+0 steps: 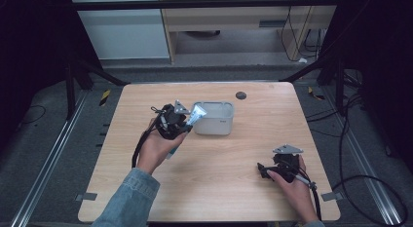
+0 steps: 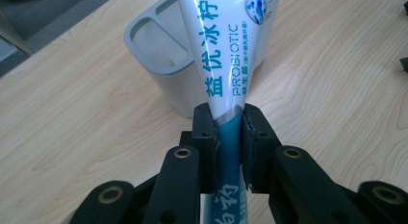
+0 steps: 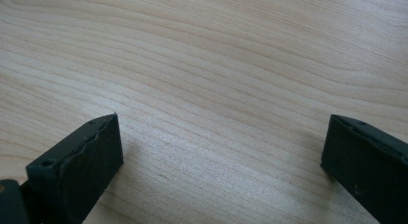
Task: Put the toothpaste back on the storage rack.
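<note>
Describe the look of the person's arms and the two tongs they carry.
The left tongs and right tongs are black, each topped by a grey three-cornered plate and trailing a black cable. Up close, the jaws are flat black blocks on arms with brass-ringed holes. The left arm wears a blue denim sleeve.

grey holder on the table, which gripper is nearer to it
Left. The left gripper hangs just beside the grey holder, its jaws shut on a toothpaste tube that points at it. The right gripper sits well away, near the table's front right, jaws open.
</note>
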Tool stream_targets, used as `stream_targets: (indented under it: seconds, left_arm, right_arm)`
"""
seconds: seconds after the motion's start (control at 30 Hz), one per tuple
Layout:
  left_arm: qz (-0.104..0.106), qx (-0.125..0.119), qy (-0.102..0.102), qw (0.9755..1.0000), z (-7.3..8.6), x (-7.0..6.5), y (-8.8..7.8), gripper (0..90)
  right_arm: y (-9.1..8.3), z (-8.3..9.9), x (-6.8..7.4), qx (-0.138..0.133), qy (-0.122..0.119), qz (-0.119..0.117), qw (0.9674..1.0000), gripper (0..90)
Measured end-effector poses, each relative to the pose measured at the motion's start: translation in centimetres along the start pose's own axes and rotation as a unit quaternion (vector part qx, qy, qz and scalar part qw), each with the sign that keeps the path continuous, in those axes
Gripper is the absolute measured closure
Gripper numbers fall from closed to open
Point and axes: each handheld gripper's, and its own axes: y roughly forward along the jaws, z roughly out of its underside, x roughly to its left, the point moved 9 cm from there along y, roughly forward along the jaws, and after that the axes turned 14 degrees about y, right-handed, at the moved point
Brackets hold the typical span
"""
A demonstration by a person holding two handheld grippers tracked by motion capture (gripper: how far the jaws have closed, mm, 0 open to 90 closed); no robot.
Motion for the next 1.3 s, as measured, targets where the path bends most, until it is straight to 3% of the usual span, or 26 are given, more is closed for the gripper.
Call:
stream_targets:
  seconds: [0.2, 0.5, 0.87, 1.3]
  left_arm:
    - [0.009, -0.012, -0.004, 0.9999, -1.1, -0.4, 0.1, 77.8]
    - [0.0, -0.027, 0.006, 0.9996, -3.7, -0.6, -0.3, 77.8]
    - [-0.011, -0.044, 0.011, 0.9989, -6.8, 0.4, -0.6, 77.7]
    - [-0.025, -0.07, 0.004, 0.9972, -9.0, 1.6, -1.3, 77.7]
  right_arm:
    - [0.0, 0.0, 0.0, 0.0, 0.0, 0.0, 1.0, 0.9]
    - [0.0, 0.0, 0.0, 0.0, 0.0, 0.0, 1.0, 0.9]
    - [0.0, 0.0, 0.0, 0.001, 0.0, 0.0, 1.0, 0.8]
    - [0.0, 0.0, 0.0, 0.001, -0.001, 0.0, 1.0, 0.8]
